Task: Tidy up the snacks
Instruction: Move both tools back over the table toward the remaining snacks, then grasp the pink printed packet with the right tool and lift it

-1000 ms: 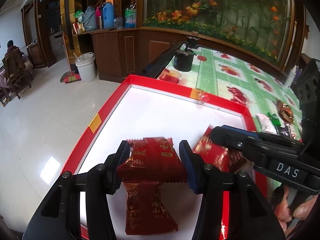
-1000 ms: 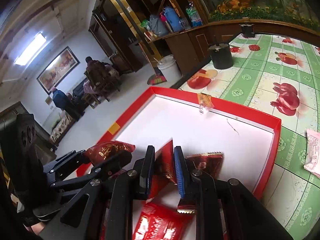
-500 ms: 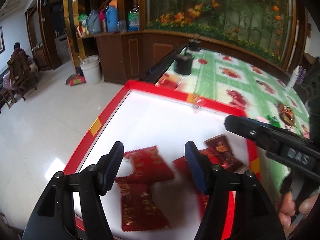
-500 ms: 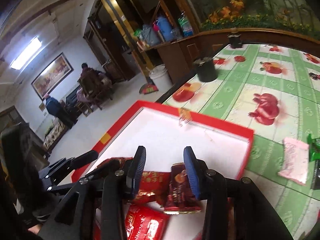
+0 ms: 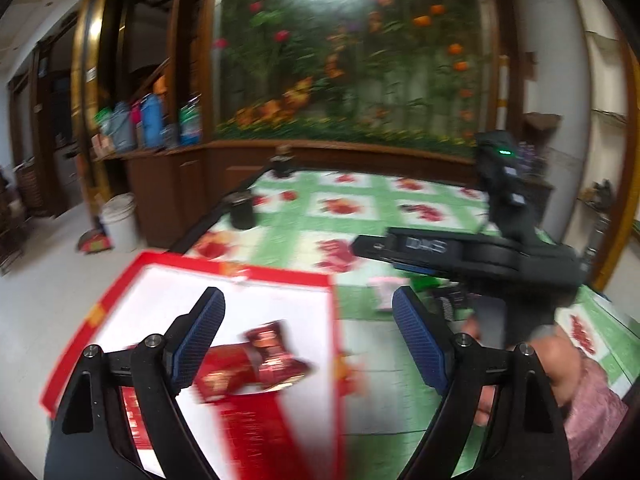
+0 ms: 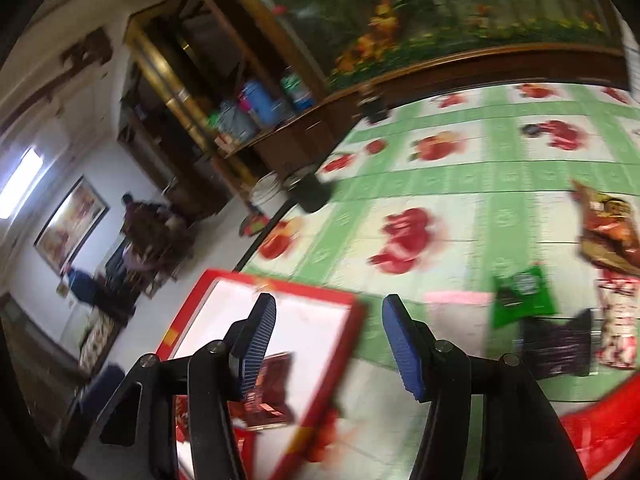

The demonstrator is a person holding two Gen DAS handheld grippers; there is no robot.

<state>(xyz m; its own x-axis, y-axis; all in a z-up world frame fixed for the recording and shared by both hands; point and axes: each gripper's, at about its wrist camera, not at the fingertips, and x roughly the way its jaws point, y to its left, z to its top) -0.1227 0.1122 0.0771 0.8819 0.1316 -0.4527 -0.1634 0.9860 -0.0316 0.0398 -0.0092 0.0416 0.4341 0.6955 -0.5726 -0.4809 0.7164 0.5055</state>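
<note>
The red-rimmed box (image 5: 335,320) with its flat white floor holds glossy, crinkled red snack packets (image 5: 276,354) (blurred). Both the left gripper (image 5: 308,336) and the right gripper (image 6: 328,340) are opening, with nothing held.

Right tool (image 6: 328,340) opening, empty, above red tray (image 6: 352,304) edge

One red-rimmed tray (image 5: 132,276). At least three red snack packets (image 5: 224,376) in it, blurred. On the tablecloth (image 6: 500,208): one pink packet (image 6: 456,298), one green (image 6: 520,296), one dark (image 6: 556,344), one brown (image 6: 608,232). Two dark canisters (image 5: 243,211).
</note>
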